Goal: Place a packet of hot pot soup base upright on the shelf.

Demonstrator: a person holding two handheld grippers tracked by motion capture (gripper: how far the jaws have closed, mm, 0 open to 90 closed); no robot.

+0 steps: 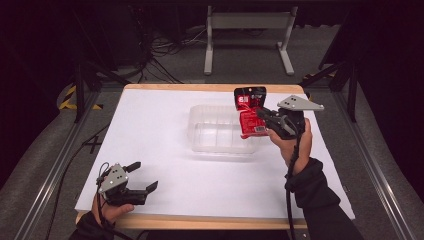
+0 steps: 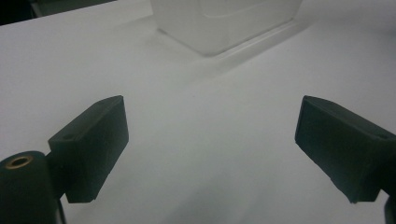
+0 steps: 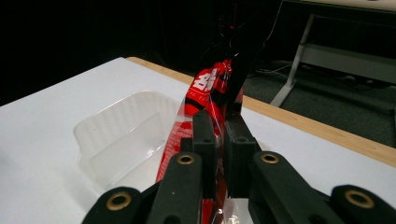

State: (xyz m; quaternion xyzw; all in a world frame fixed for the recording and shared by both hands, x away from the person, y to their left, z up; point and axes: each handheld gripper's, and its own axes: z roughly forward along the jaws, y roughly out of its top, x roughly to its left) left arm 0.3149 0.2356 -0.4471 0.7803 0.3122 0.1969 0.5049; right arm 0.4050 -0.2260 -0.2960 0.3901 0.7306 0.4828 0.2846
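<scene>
A red foil packet [image 1: 248, 112] hangs above the right end of a clear plastic tray [image 1: 220, 131], pinched by my right gripper [image 1: 263, 116]. In the right gripper view the two black jaws are closed on the red packet [image 3: 205, 102], which stands up between them, with the clear tray [image 3: 121, 135] below and to the left. My left gripper [image 1: 141, 176] rests near the table's front left corner, open, with nothing between its jaws. The left gripper view has both fingers [image 2: 91, 147] wide apart over bare white table, and the tray [image 2: 224, 23] far ahead.
The white tabletop [image 1: 165, 150] has a wooden rim. Beyond the far edge lies dark floor with cables and a grey metal stand [image 1: 247, 35]. Metal rails run along both sides of the table.
</scene>
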